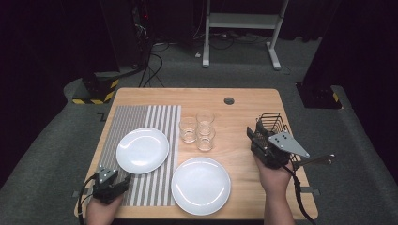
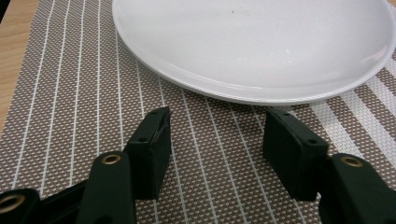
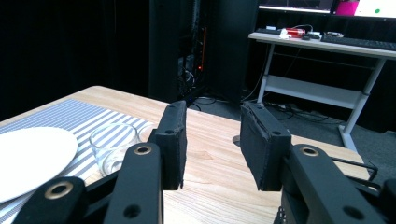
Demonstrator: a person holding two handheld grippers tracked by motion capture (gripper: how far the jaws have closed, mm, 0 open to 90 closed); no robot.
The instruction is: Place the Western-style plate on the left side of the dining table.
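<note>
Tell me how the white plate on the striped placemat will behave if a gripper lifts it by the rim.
The plate looks glazed and smooth, so probably slippery. It seems rigid and breakable. Its low rim lies close to the placemat, likely awkward to get under.

The room is dark, its walls black or hung with black cloth, with light falling mainly on the wooden table [image 1: 244,96]. Grey carpet [image 1: 42,154] covers the floor. Beyond the table stands a white desk frame [image 1: 244,21] on two legs with feet; the right gripper view shows its top [image 3: 327,44] carrying a keyboard, a red item and lit screens. Black cables [image 1: 152,70] trail across the carpet near a dark rack [image 1: 141,28] with small lights. A yellow-and-black striped base [image 1: 96,91] sits at the far left corner.
</note>
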